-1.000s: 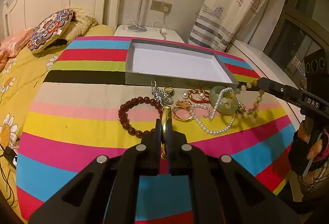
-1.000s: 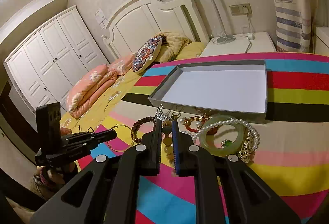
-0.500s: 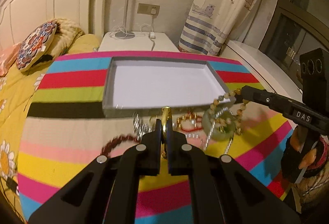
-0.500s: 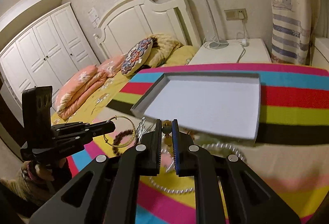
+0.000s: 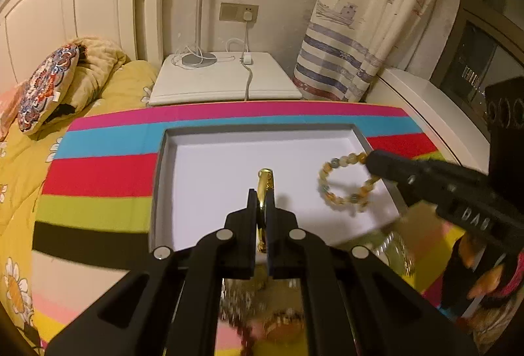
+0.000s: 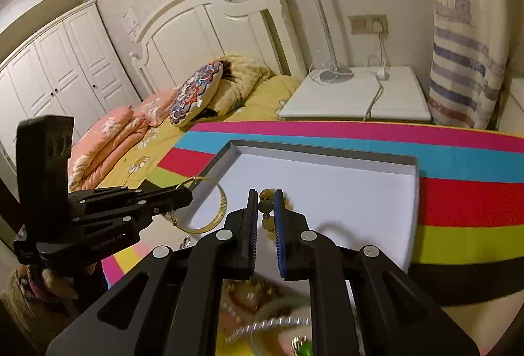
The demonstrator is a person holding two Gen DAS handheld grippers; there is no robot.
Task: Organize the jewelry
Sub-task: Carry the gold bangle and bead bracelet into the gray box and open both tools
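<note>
A shallow grey tray [image 5: 162,140] with a white floor lies on the striped cloth; it also shows in the right wrist view [image 6: 327,151]. My left gripper [image 5: 261,195] is shut on a gold bangle [image 5: 264,176], held upright over the tray; the bangle shows as a ring in the right wrist view [image 6: 214,218]. My right gripper [image 6: 264,195] is shut on a yellow beaded bracelet [image 6: 266,205], which hangs as a loop over the tray's right side in the left wrist view [image 5: 340,186]. The remaining jewelry pile [image 6: 262,313] lies blurred below both grippers, in front of the tray.
The striped cloth [image 5: 104,172] covers the table. A white nightstand [image 5: 222,81] with a lamp base and charger stands behind it. The bed with pillows [image 6: 196,91] lies to the left, a curtain [image 5: 353,28] to the right.
Both grippers have lifted their pieces off the pile and moved forward, so the bangle and beaded bracelet now hang over the tray.
</note>
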